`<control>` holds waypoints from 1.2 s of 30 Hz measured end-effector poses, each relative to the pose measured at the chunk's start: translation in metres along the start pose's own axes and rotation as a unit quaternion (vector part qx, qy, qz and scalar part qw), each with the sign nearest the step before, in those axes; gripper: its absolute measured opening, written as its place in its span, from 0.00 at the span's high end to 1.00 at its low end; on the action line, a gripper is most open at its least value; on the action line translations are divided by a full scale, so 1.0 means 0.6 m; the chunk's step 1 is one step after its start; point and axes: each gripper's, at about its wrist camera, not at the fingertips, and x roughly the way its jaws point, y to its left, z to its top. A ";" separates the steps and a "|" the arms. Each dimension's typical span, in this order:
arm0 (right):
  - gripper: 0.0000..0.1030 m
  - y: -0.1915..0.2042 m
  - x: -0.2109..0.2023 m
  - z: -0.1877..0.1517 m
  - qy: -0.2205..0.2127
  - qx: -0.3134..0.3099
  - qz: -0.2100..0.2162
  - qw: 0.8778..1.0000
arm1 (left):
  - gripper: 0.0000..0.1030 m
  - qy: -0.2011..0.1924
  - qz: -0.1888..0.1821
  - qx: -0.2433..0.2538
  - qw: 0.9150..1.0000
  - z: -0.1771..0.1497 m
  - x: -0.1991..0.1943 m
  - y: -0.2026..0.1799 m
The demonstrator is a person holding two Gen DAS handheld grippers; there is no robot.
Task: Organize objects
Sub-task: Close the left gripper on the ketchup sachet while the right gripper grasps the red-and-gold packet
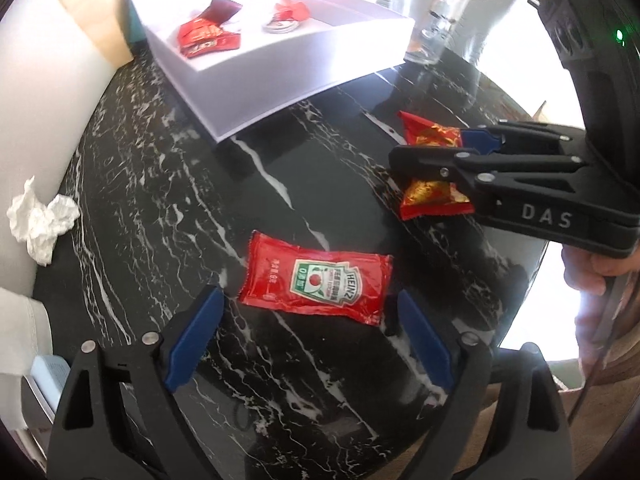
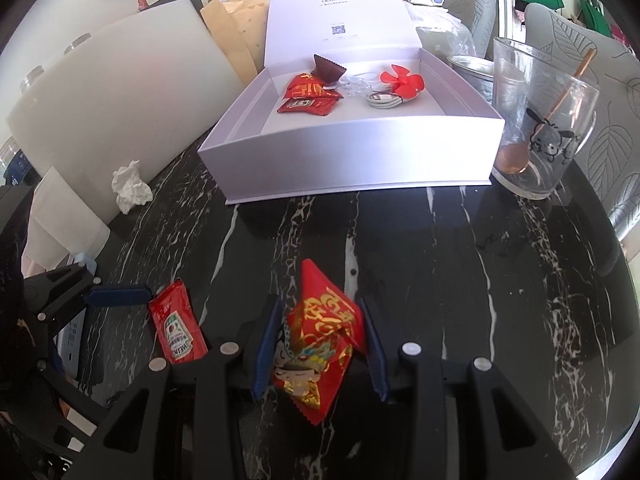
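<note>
A red Heinz ketchup packet (image 1: 316,286) lies flat on the black marble table (image 1: 160,200). My left gripper (image 1: 310,300) is open above it, one blue pad on each side of the packet and neither touching. A red and gold snack packet (image 2: 316,352) is crumpled between the blue pads of my right gripper (image 2: 320,346), which is shut on it. In the left wrist view the right gripper (image 1: 440,148) reaches in from the right with that snack packet (image 1: 432,196). The ketchup packet (image 2: 178,328) also shows low on the left in the right wrist view, beside one of the left gripper's pads (image 2: 116,296).
An open white box (image 2: 360,160) stands at the back with red packets (image 2: 310,98), a small red fan (image 2: 400,80) and a coiled cable inside. A glass cup (image 2: 540,120) with a spoon stands right of it. A crumpled tissue (image 2: 130,188) lies at the left edge.
</note>
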 end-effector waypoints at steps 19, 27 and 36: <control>0.61 -0.006 -0.016 -0.019 0.006 0.002 0.003 1.000 | 0.37 -0.046 -0.015 0.049 0.998 0.005 -0.004 -0.003; 0.61 -0.005 -0.020 -0.021 0.007 0.000 0.000 1.000 | 0.39 -0.028 -0.010 0.058 0.998 0.009 -0.004 -0.008; 0.61 -0.003 -0.032 -0.023 0.001 -0.004 0.000 1.000 | 0.39 -0.031 -0.006 0.025 0.999 0.008 -0.014 0.013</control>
